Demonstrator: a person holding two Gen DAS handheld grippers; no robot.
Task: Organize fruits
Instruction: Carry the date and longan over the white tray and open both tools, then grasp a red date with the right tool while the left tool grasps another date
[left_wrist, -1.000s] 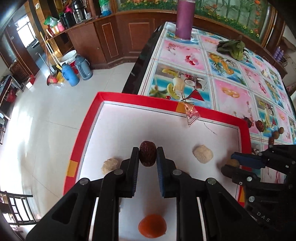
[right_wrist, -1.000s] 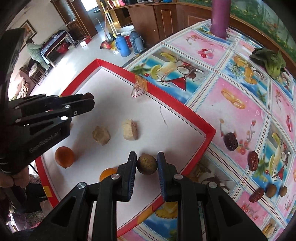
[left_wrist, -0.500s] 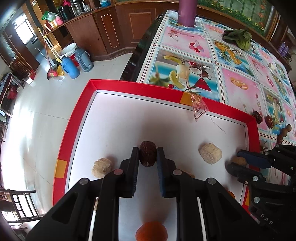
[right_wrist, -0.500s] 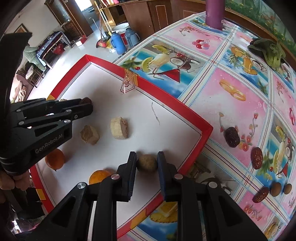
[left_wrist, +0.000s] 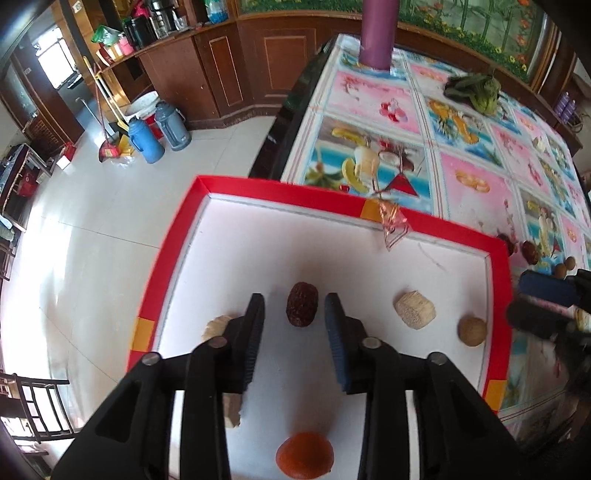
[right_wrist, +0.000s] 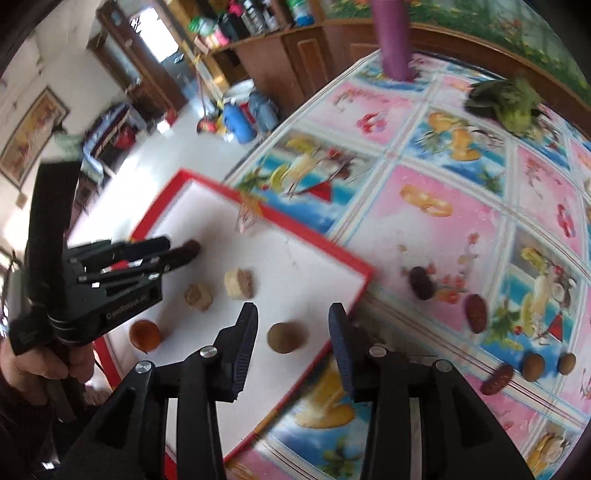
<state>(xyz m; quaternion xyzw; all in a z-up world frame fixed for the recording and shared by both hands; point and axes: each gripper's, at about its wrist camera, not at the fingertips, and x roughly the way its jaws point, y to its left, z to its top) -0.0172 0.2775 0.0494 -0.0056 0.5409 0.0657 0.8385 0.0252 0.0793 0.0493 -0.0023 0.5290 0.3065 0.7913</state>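
Both tongs spread wide, gripping nothing. Dark red date (left_wrist: 302, 304) lying loose between the left gripper (left_wrist: 294, 318) pads, mid-tray; round brown longan-like fruit (right_wrist: 287, 337) between the right gripper (right_wrist: 292, 328) pads, near the red tray (left_wrist: 258, 188) right edge. Best lifted straight back, clear of both fruits. Embossed lettering on the left tool blurred, possibly "GenRobot".

The left wrist view looks steeply down, close over the red-rimmed tray (left_wrist: 166, 258), facing the far tablecloth (left_wrist: 476, 147) and cabinets. The right wrist view, tilted and blurred, looks down from the tray's (right_wrist: 332, 254) near right corner toward the left. Both share the tray, the dark date (left_wrist: 302, 304) (right_wrist: 190, 248) and the round brown fruit (left_wrist: 472, 331) (right_wrist: 287, 337).
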